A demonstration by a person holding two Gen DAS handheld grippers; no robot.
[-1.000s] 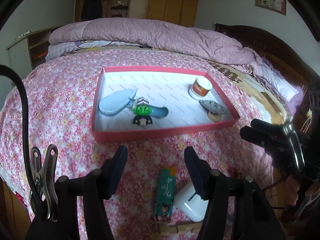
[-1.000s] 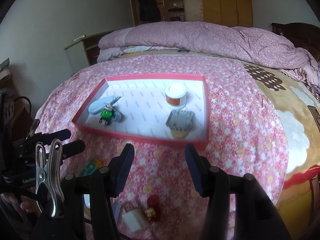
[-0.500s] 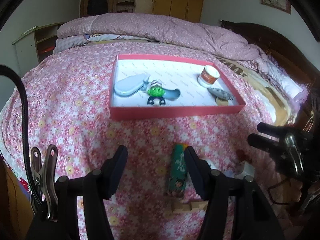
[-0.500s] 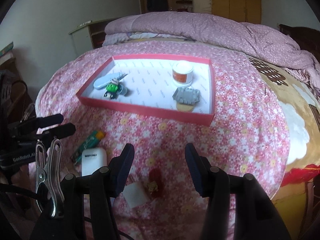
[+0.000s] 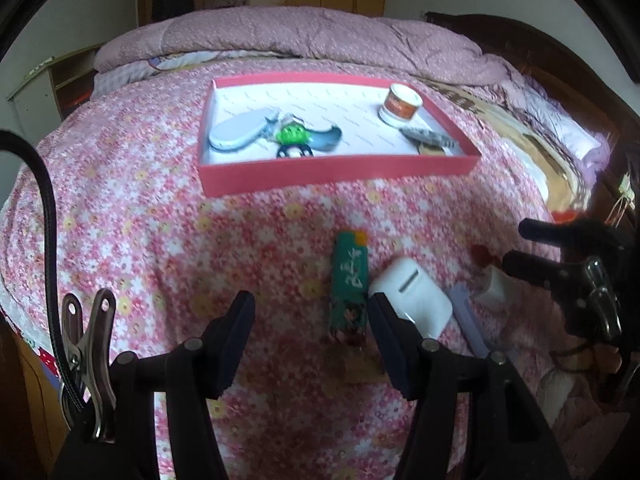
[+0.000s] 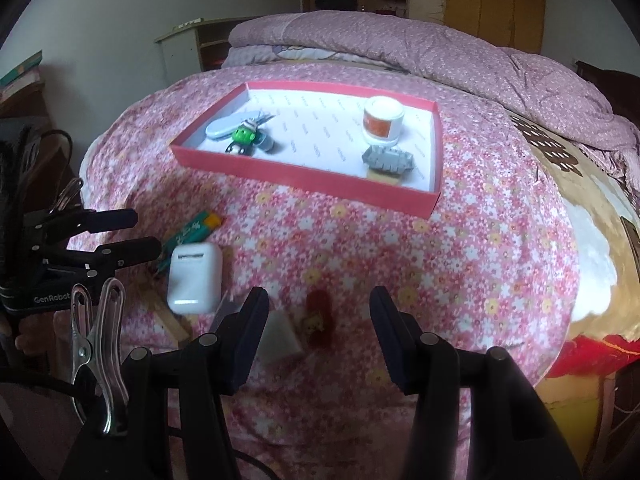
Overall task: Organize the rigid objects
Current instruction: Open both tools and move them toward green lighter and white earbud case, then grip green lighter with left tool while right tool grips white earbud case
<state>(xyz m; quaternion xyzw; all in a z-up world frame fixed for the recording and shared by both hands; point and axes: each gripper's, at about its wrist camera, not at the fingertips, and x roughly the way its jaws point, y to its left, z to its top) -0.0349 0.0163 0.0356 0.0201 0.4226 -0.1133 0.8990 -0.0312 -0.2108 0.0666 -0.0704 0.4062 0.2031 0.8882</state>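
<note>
A red-walled tray (image 5: pixel 340 168) (image 6: pixel 304 170) lies on the flowered bedspread and holds a blue case (image 5: pixel 240 133), a green-headed toy (image 5: pixel 294 136) (image 6: pixel 244 135), an orange-and-white jar (image 5: pixel 401 105) (image 6: pixel 382 122) and a grey clip (image 6: pixel 387 158). Nearer me lie a green lighter (image 5: pixel 349 280) (image 6: pixel 192 234), a white earbud case (image 5: pixel 412 300) (image 6: pixel 195 278), a small red figure (image 6: pixel 319 317) and a white block (image 6: pixel 280 336). My left gripper (image 5: pixel 312 322) is open and empty just above the lighter. My right gripper (image 6: pixel 318 320) is open and empty around the red figure.
A folded pink quilt (image 5: pixel 320 36) lies at the head of the bed. A dark wooden bedframe (image 5: pixel 560 64) runs along the right. A shelf unit (image 6: pixel 192 48) stands to the left. A wooden stick (image 6: pixel 172 320) and a lilac strip (image 5: pixel 468 316) lie beside the earbud case.
Both grippers have drawn back from the tray towards the near edge of the bed, so the lighter, earbud case and red figure come into fuller view. Both stayed open.
</note>
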